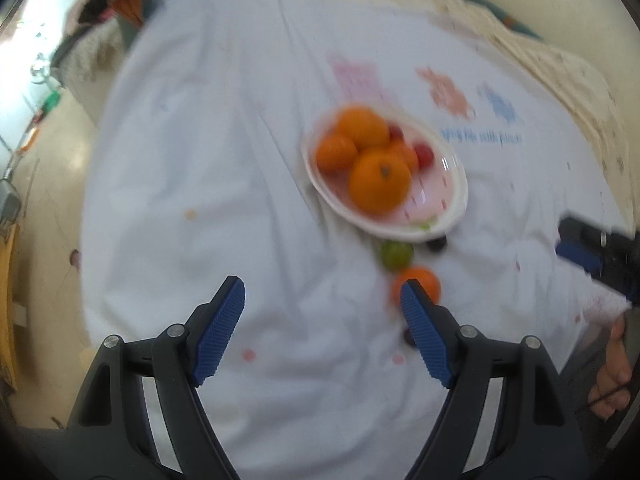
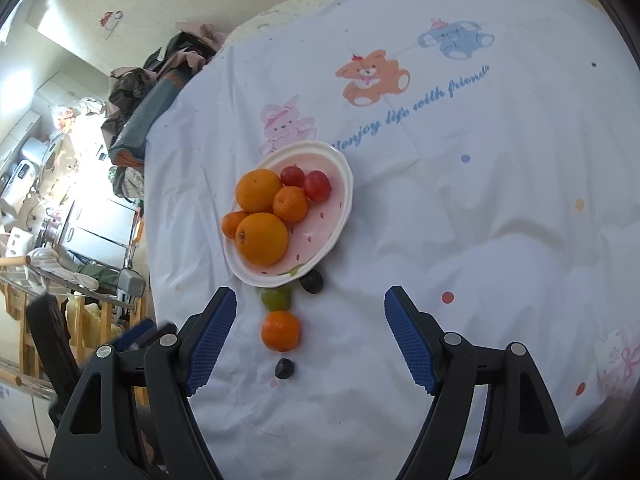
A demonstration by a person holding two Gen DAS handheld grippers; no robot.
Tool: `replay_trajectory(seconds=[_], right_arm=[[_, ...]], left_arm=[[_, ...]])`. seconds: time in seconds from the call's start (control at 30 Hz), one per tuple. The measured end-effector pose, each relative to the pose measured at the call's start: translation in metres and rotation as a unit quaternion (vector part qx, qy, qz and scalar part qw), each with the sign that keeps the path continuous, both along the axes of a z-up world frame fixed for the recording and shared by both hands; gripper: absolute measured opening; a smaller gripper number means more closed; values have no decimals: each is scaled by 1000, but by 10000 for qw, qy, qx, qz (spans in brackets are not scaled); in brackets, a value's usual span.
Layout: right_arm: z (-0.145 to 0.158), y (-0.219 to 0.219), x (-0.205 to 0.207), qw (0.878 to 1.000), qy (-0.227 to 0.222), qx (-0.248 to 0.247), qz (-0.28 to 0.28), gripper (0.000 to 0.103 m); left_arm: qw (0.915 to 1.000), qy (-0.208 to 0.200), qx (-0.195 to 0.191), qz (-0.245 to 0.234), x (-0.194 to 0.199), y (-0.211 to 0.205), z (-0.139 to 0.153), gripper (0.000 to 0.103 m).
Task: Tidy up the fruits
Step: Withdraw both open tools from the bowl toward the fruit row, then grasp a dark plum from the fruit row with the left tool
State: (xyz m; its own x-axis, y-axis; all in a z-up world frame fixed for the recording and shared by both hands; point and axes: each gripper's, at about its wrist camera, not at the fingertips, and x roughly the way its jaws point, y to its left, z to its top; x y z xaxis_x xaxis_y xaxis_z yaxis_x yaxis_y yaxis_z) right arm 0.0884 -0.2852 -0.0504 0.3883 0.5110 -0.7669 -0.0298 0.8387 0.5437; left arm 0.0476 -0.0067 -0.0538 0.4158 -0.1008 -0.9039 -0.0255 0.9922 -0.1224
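Both my tools are released, nothing between their fingers. Ahead of my right tool [image 2: 310,332] a small orange [image 2: 280,331] lies on the white cloth [image 2: 500,220], a green fruit [image 2: 275,298] just beyond it, then the bowl [image 2: 340,216] of oranges. From my left tool [image 1: 322,332] that orange [image 1: 420,282] sits behind the right fingertip.

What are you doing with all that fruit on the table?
A person is sorting fruit with a gripper in each hand. The left gripper and right gripper are both open and empty, hovering over the tablecloth. The plate already holds oranges and red fruits. A green fruit, a small orange and two dark fruits lie on the cloth beside it.
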Motion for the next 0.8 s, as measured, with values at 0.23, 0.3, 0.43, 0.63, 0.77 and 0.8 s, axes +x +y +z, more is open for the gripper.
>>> replay_trajectory(seconds=[0.23,0.3,0.43,0.63,0.77,0.8], right_arm=[[-7,-5,5,9998,135,51,-105,79],[-8,-9,6,9997,163,69,-170,79],[-9,-18,6,9993,200,132,-299,79],[-10,-25,6,9987,243,234,-391,79],[-9,-21,6,9990,203,223,-332,79],[-8,-20,7,9991,194,218,-307,79]], left_arm=[[9964,446,-77,-716,-7,-53,-34,66],[9951,558,-68,-811,-6,-64,-43,63],[9914,800,69,-1035,-1,-83,-60,46],[9891,1018,74,-1058,2,-90,-76,22],[9894,956,-16,-1096,0,-89,-70,17],[9897,935,-40,-1080,-1,-87,-67,17]])
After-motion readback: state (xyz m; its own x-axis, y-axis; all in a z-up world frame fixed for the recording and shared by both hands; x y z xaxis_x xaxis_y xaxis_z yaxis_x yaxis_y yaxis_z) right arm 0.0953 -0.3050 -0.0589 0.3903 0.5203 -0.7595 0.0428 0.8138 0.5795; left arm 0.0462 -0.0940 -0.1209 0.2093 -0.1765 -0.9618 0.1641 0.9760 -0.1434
